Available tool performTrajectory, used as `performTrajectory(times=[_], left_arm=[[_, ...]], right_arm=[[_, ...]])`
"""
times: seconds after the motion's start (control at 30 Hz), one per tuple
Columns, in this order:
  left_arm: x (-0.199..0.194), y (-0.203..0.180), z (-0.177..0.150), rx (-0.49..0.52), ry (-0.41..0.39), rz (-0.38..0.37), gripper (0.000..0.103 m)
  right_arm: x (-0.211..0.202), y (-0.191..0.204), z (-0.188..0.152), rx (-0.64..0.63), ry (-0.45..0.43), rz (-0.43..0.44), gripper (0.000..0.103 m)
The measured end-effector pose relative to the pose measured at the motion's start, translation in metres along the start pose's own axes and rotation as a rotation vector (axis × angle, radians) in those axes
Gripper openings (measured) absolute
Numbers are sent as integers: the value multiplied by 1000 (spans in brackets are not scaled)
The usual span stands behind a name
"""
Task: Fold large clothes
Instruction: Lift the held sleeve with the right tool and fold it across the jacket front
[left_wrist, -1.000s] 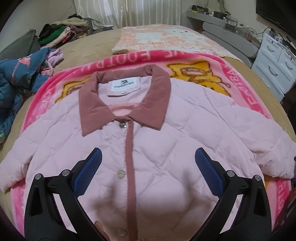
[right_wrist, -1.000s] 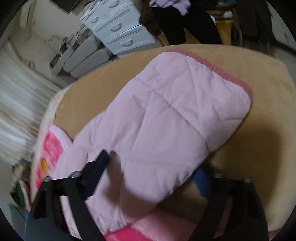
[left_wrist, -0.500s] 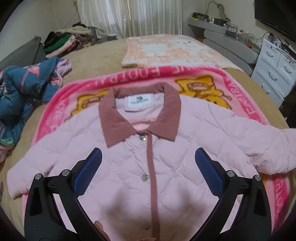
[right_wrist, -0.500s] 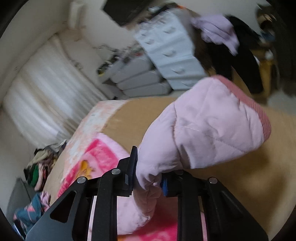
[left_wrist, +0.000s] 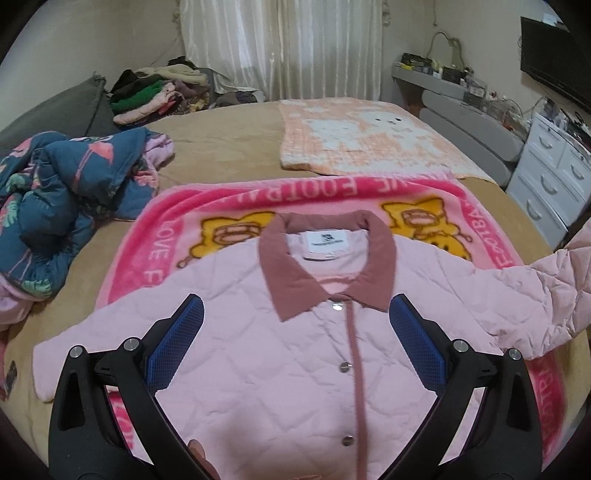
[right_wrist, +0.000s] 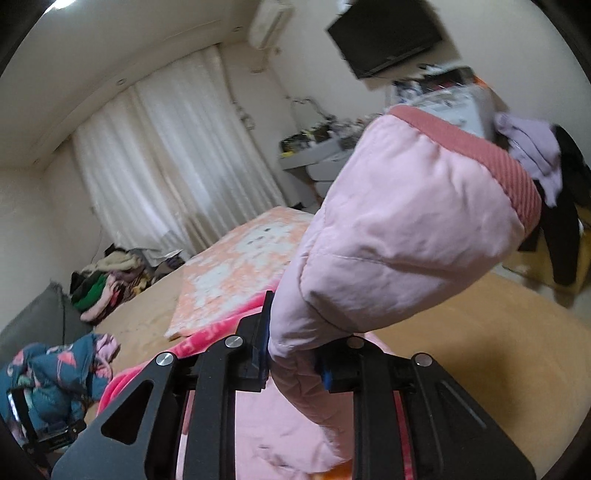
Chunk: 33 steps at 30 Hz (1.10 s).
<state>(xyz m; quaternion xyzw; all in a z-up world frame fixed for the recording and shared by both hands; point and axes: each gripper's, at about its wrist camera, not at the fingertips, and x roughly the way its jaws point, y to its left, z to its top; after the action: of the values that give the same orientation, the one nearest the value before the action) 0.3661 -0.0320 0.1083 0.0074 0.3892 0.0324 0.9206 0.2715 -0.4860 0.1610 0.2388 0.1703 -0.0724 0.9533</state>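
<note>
A pink quilted jacket (left_wrist: 258, 332) with a dusty-rose collar (left_wrist: 295, 288) lies face up and buttoned on a pink cartoon blanket (left_wrist: 166, 236). My left gripper (left_wrist: 295, 336) hovers open above its chest, nothing between the blue pads. My right gripper (right_wrist: 293, 365) is shut on the jacket's sleeve (right_wrist: 399, 229), held up off the bed with its ribbed rose cuff (right_wrist: 513, 166) pointing up. In the left wrist view that lifted sleeve (left_wrist: 546, 291) rises at the right edge.
A blue floral garment (left_wrist: 62, 192) is heaped at the left of the tan bed (left_wrist: 229, 147). A peach patterned blanket (left_wrist: 362, 140) lies further back. Folded clothes (left_wrist: 155, 96) are stacked by the curtain. White drawers (left_wrist: 554, 177) stand at the right.
My right gripper closed on the sleeve and lifted it high off the bed, rolling as it rose. The left gripper rose and drew back, so more of the jacket shows.
</note>
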Motion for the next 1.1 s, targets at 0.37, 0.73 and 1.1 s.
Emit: performTrajectory(times=[0.37,0.73,1.1], left_arm=[[-8,59,1,-88,-14,-20,94],[-18,115,3,-213,-60,-69,94],[-9,165,-13,-330,-47,-81,94]], right_arm=[[4,110,-1,-180,-2,118,19],[19,184,-34,-305,30,218,19],[47,242,-98,-402,103,289,19]])
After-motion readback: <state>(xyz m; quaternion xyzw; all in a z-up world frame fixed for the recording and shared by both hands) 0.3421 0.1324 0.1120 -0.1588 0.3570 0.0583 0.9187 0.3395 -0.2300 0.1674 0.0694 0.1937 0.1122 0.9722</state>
